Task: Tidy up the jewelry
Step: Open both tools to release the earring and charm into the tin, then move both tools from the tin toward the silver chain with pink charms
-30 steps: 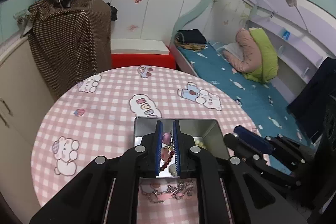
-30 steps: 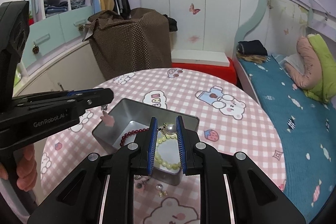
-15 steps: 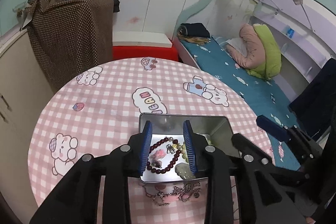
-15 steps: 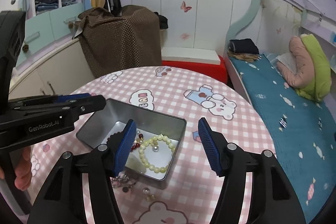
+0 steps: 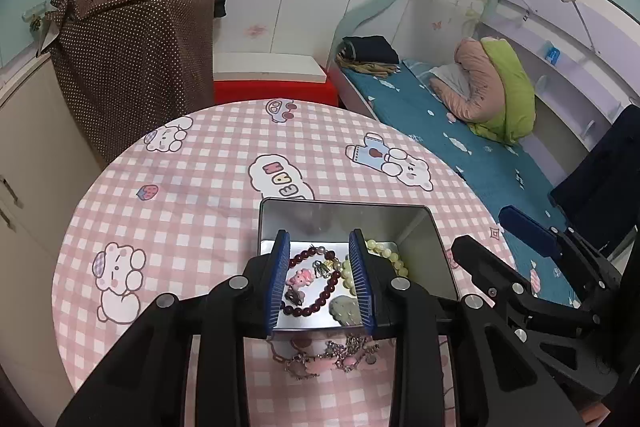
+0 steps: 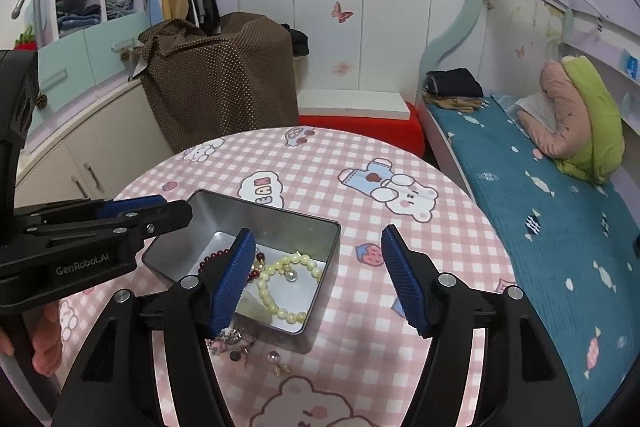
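Silver-grey metal tin [image 5: 420,227] sits on the pink checked tablecloth [image 5: 192,211]; we place everything against it. Inside the tin: dark red bead bracelet [image 5: 320,301], pale yellow bead bracelet [image 6: 276,301], pink charm [image 5: 301,277], green stone piece [image 5: 345,309].

Left wrist view alone shows a chain with pink links [image 5: 332,359] on the cloth just outside the tin's near wall. Only the right wrist view shows a pearl earring [image 6: 273,357] there.

Our left gripper [image 5: 321,281] hovers over the tin, jaws partly apart, gripping nothing. Our right gripper [image 6: 318,279] is opening, jaws wide and empty, over the tin's near right corner.
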`<state>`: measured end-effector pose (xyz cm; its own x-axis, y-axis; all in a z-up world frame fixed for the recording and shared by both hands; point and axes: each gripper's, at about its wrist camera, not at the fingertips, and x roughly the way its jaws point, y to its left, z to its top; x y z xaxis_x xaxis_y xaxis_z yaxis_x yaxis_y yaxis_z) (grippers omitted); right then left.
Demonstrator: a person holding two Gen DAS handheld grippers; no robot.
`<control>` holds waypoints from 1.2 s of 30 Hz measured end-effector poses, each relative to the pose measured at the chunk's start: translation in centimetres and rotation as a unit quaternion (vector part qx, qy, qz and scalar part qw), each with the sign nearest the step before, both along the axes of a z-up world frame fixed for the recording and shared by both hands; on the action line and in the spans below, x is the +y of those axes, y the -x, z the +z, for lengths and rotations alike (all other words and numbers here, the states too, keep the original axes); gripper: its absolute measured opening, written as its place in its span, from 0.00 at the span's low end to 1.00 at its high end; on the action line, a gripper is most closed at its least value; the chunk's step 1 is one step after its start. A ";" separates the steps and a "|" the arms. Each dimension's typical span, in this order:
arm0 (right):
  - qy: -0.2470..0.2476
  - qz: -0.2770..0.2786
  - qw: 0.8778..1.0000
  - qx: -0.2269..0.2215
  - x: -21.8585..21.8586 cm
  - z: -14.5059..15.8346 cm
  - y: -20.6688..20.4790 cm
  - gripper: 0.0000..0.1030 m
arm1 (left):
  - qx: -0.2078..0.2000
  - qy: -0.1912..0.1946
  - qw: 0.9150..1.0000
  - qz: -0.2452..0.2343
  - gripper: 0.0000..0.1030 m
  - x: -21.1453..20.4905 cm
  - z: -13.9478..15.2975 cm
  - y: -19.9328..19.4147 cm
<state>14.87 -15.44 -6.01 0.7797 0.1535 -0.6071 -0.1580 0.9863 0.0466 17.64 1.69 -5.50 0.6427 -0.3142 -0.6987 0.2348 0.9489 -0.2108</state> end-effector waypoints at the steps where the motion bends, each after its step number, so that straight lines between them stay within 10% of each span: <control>1: 0.000 -0.001 1.000 0.000 0.0 0.0 0.1 0.64 | 0.000 -0.001 1.000 0.001 0.28 0.0 0.0 0.1; 6: 0.001 -0.009 1.000 -0.004 -0.3 0.4 0.9 0.68 | -0.004 0.000 1.000 0.004 0.28 0.0 0.3 0.9; 13: -0.011 -0.046 0.999 -0.005 -1.5 0.8 2.1 0.79 | -0.021 -0.003 1.000 0.015 0.58 0.4 0.9 2.5; 36: -0.053 -0.066 0.996 -0.009 -2.8 0.3 6.3 0.82 | -0.038 -0.011 0.999 0.036 0.75 2.7 0.6 6.5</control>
<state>8.52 -18.26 -5.67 0.8084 0.1126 -0.5777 -0.0300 0.9881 0.1506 11.13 4.42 -4.93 0.7148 -0.2517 -0.6525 0.1814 0.9678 -0.1746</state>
